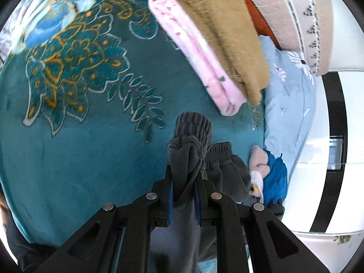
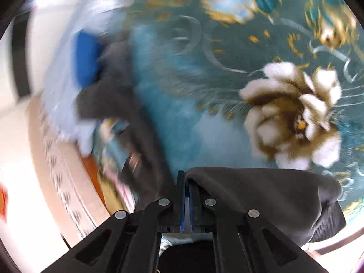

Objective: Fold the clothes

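Left wrist view, nearest first: the left gripper (image 1: pixel 184 182) is pinched tight on a bunch of the dark grey garment (image 1: pixel 193 141), whose ribbed cuff sticks up past the fingertips while an elastic band of the same cloth lies just to the right. Beyond is the teal floral blanket (image 1: pixel 79 147), and far right a folded stack, a tan garment (image 1: pixel 223 34) on top of a pink one (image 1: pixel 200 61).

In the right wrist view, much blurred, the right gripper (image 2: pixel 186 182) has its jaws pressed together on a fold of that grey cloth, which drapes to its right and trails far left. So the garment's long axis seems to run between the two claws, each holding one end. Only the left view shows the stack; only the right shows the white flower print (image 2: pixel 293 113).
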`<state>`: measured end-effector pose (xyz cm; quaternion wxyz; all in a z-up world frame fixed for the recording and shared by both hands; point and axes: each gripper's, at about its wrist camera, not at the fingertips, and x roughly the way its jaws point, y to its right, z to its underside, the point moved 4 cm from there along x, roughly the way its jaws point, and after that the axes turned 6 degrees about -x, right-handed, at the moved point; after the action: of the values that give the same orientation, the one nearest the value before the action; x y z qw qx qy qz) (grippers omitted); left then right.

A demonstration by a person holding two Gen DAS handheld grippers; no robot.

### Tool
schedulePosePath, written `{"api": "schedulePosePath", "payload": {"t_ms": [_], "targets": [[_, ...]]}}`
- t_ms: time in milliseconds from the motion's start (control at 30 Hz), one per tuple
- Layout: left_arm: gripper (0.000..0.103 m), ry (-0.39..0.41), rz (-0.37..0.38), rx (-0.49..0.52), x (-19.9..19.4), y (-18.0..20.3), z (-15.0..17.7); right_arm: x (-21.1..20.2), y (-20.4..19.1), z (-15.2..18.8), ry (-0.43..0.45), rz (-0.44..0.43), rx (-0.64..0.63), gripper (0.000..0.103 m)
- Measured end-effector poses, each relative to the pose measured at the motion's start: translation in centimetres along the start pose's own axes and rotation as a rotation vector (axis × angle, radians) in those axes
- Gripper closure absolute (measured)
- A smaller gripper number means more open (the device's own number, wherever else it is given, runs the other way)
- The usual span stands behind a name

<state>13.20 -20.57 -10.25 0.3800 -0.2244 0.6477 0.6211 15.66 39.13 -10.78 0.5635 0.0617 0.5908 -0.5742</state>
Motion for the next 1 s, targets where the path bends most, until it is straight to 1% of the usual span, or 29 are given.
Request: {"api": "schedulePosePath", "payload": {"t_ms": [67, 167, 233, 267, 367, 400, 433, 467, 500, 533, 567, 633, 700, 767, 800, 900, 967, 1000], "targets": [[0.088, -0.002, -0.004, 0.006, 0.0, 0.0, 0.1, 2.2, 1.3, -2.7, 0.000, 0.039, 0.090, 0.100], [0.088, 0.000, -0.001, 0.028, 0.1, 0.3, 0.2, 4.3, 1.8, -5.2, 0.013, 0.050, 0.155, 0.100], [0.088, 0.005, -0.007, 0.047, 0.2, 0.7, 0.4, 5.2, 1.2, -6.5, 0.033, 0.074, 0.121, 0.098], [0.088, 0.005, -0.009, 0.052, 0.2, 0.7, 0.4, 5.5, 0.6, -7.3, 0.059, 0.088, 0.081, 0.096], [0.088, 0.007, -0.021, 0.056, 0.5, 0.7, 0.4, 6.0, -0.7, -8.5, 0.082, 0.096, -0.031, 0.096], [0.088, 0.006, -0.024, 0.055, 0.5, 0.7, 0.4, 5.9, -0.9, -8.3, 0.082, 0.080, -0.054, 0.095], [0.088, 0.005, -0.026, 0.054, 0.5, 0.6, 0.3, 5.8, -1.1, -8.2, 0.082, 0.063, -0.078, 0.092], [0.088, 0.005, -0.029, 0.053, 0.6, 0.6, 0.3, 5.7, -1.4, -8.0, 0.082, 0.047, -0.101, 0.077], [0.088, 0.004, -0.031, 0.052, 0.6, 0.5, 0.3, 5.3, -1.6, -7.9, 0.086, 0.027, -0.126, 0.065], [0.088, 0.004, -0.034, 0.051, 0.6, 0.5, 0.3, 4.2, -1.9, -7.5, 0.101, -0.003, -0.153, 0.047], [0.088, 0.003, -0.036, 0.051, 0.7, 0.5, 0.3, 3.1, -2.2, -7.2, 0.116, -0.032, -0.180, 0.045], [0.088, 0.002, -0.041, 0.049, 0.7, 0.4, 0.3, 0.6, -2.7, -6.5, 0.153, -0.087, -0.236, 0.045], [0.088, 0.001, -0.046, 0.047, 0.8, 0.3, 0.2, -3.7, -2.6, -5.3, 0.236, -0.107, -0.304, 0.045], [0.088, 0.000, -0.051, 0.046, 0.8, 0.2, 0.2, -7.6, -1.4, -3.7, 0.309, -0.108, -0.352, 0.045], [0.088, -0.001, -0.054, 0.045, 0.9, 0.2, 0.2, -9.3, 0.0, -2.8, 0.336, -0.094, -0.359, 0.045], [0.088, -0.002, -0.060, 0.042, 0.9, 0.0, 0.2, -11.8, 5.2, -0.9, 0.355, -0.028, -0.327, 0.045], [0.088, -0.005, -0.065, 0.036, 0.9, -0.1, 0.2, -10.6, 9.1, -0.3, 0.318, 0.009, -0.273, 0.045], [0.088, -0.006, -0.065, 0.031, 0.9, -0.1, 0.2, -9.8, 10.3, 0.0, 0.297, 0.016, -0.256, 0.045]]}}
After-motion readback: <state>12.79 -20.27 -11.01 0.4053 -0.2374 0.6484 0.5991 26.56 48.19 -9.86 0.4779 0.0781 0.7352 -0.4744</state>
